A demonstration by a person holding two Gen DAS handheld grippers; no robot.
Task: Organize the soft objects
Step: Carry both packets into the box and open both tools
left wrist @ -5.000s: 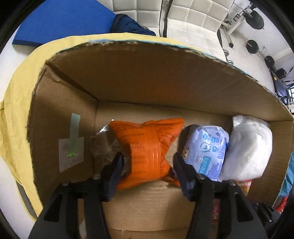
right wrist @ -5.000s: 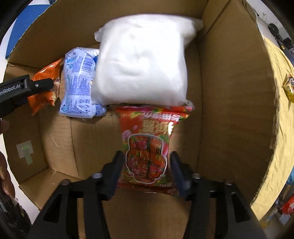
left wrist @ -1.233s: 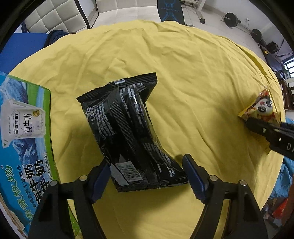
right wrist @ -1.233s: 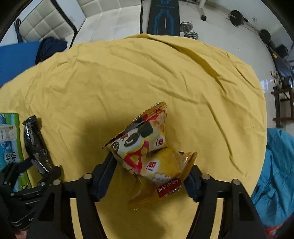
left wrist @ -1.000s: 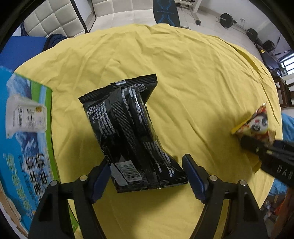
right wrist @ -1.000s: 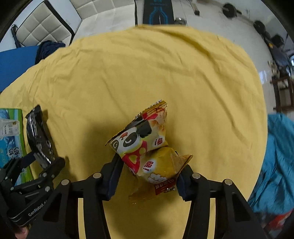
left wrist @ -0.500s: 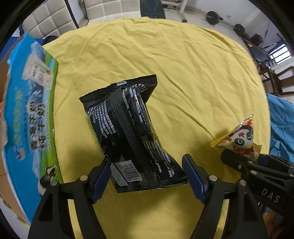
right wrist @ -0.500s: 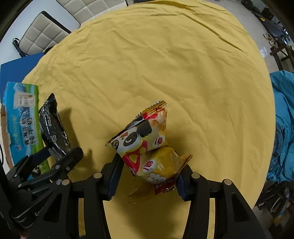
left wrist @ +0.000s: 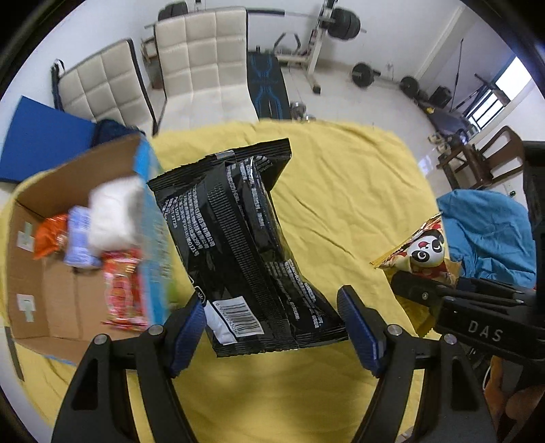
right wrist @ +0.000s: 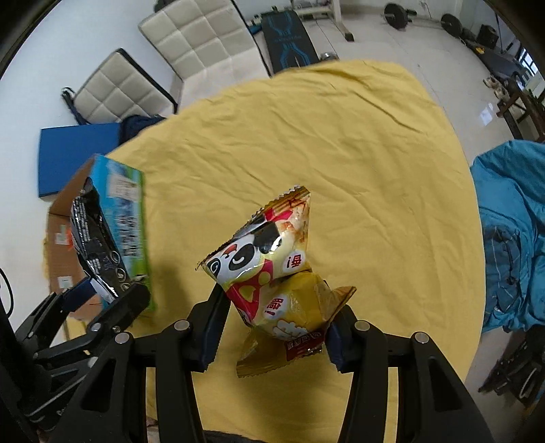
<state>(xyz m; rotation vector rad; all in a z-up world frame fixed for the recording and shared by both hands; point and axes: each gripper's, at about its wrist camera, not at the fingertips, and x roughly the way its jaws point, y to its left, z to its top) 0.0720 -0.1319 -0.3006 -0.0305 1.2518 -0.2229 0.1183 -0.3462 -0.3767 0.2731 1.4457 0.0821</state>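
My left gripper (left wrist: pixel 272 323) is shut on a black snack bag (left wrist: pixel 245 238), held in the air above the yellow cloth (left wrist: pixel 340 191). The same black snack bag (right wrist: pixel 95 248) and left gripper (right wrist: pixel 105 296) appear at the left of the right wrist view. My right gripper (right wrist: pixel 276 323) is shut on a yellow panda snack bag (right wrist: pixel 272 272), also lifted off the cloth; that panda snack bag (left wrist: pixel 422 255) shows at the right of the left wrist view. The open cardboard box (left wrist: pixel 51 279) lies to the left, holding a white pack (left wrist: pixel 115 208), an orange bag, a blue-white pack and a red bag (left wrist: pixel 126 289).
The box's blue printed flap (right wrist: pixel 126 218) stands up on its near side. Padded white chairs (left wrist: pixel 201 61) and a blue mat (left wrist: pixel 41 136) lie beyond the table. A blue cloth (right wrist: pixel 511 238) hangs off the right. Gym weights (left wrist: pixel 340 24) stand at the back.
Both grippers have risen with their bags and swung left; the cloth has dropped away, the room has come into view, and the box's inside now shows at the left.
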